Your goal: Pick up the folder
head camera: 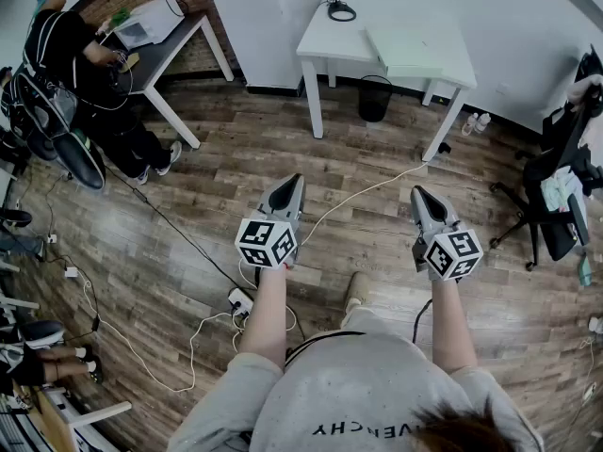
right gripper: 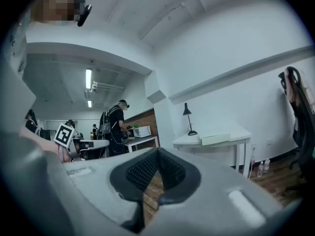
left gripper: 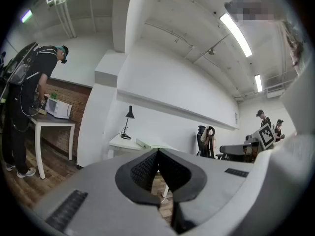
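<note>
My left claw (head camera: 293, 182) and right claw (head camera: 418, 194) were pressed together on nothing, well apart from the folder (head camera: 403, 50), which lay flat on the worktop (head camera: 330, 38) right of the lamp (head camera: 339, 9). I judged I should step closer, open one claw and take the folder's near edge. Only the head view showed the floor between; the claw views showed the folder edge-on

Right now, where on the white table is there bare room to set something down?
Bare: the white table front left, between the lamp base and the folder. The folder fills most of the right half; the lamp base takes the back.
</note>
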### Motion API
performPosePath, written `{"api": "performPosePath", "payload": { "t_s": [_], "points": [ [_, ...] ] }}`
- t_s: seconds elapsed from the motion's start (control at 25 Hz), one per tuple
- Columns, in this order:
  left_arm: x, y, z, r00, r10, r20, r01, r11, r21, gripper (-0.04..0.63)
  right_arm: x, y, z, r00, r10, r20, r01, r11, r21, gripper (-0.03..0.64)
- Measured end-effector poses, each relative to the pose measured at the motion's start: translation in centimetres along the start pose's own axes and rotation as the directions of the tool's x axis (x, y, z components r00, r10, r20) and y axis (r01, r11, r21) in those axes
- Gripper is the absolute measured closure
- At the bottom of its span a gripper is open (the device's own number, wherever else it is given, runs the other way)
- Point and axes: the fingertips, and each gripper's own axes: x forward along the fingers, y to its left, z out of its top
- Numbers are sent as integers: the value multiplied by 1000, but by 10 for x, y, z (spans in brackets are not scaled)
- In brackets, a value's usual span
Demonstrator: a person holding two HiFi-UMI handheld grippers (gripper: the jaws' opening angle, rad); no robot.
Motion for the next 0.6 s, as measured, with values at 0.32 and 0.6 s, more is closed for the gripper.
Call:
{"api": "performPosePath", "payload": {
  "t_s": [0.32,0.6],
  "points": [
    [66,9,6,1000,20,6,-20,1000,6,597,45,-55,12,1000,5,-1,-5,1000,14,621],
    [118,22,3,1000,21,-5,-21,999,28,597,82,-95,11,1000,-18,-1,18,1000,25,621]
  ]
}}
